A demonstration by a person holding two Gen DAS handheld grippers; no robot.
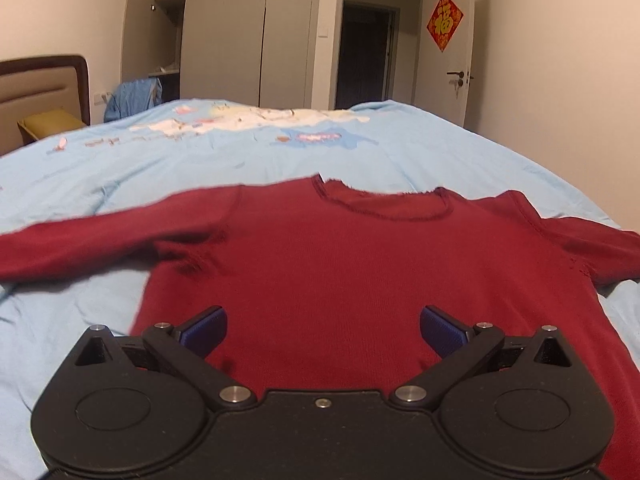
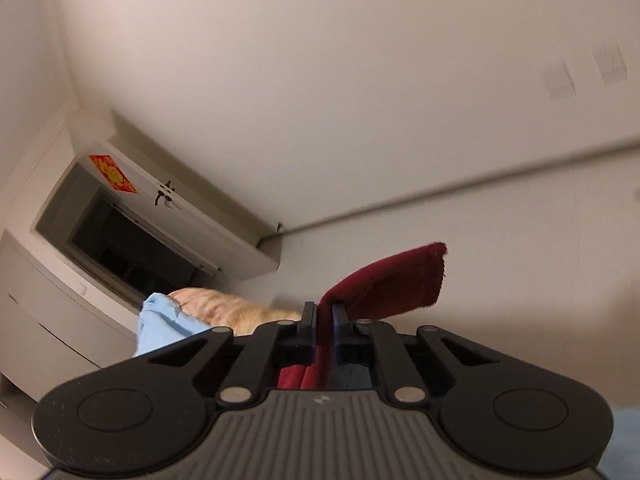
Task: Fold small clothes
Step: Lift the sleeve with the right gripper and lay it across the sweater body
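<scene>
sweater [image 1: 340,264] lies flat, front up, on blue sheet [image 1: 200,160], both sleeves out to sides, neck far end. l gripper [image 1: 323,334] spread wide, empty, over the hem. r gripper [image 2: 324,330] pressed together, pinching a red cuff [image 2: 396,280], camera tilted up at wall. step prob: fold r sleeve across chest; carry cuff low + taut, lay flat, l pins body. fine knit, limp, ribbed neck, slightly frayed cuff edge

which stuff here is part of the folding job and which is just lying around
Job: red sweater; left gripper, open above it; right gripper, shut on red cloth.

Lying about: blue bedcover, blue garment by the wardrobe, door.
</scene>
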